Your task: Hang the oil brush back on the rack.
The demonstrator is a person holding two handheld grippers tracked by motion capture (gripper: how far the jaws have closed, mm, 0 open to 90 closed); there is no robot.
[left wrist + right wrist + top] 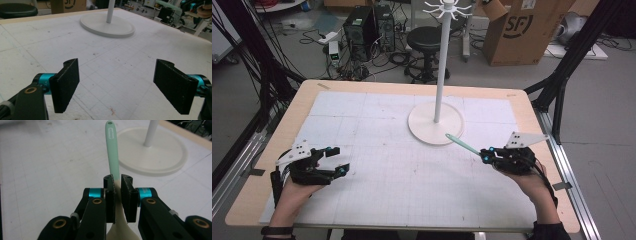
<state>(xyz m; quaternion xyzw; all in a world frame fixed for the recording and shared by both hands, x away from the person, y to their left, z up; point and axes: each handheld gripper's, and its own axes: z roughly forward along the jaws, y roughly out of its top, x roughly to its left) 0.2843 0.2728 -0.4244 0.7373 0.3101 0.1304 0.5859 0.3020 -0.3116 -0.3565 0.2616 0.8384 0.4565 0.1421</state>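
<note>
A mint-green spoon handle (462, 143) sticks out up and to the left from my right gripper (485, 154), which is shut on it at the table's right. In the right gripper view the spoon (112, 147) runs between the jaws, its cream bowl end below them, its tip pointing toward the stand's base (160, 157). My left gripper (336, 160) rests low at the table's left, open with nothing between its fingers (65, 83). A tall white stand (440, 65) with hooks at its top rises from a round base (424, 127) at the table's middle.
A white gridded mat (402, 165) covers the wooden table (292, 107). Beyond the far edge are a black stool (424, 40), computer towers (367, 30), cables and a cardboard box (522, 30). Black frame struts (557, 85) stand at the right.
</note>
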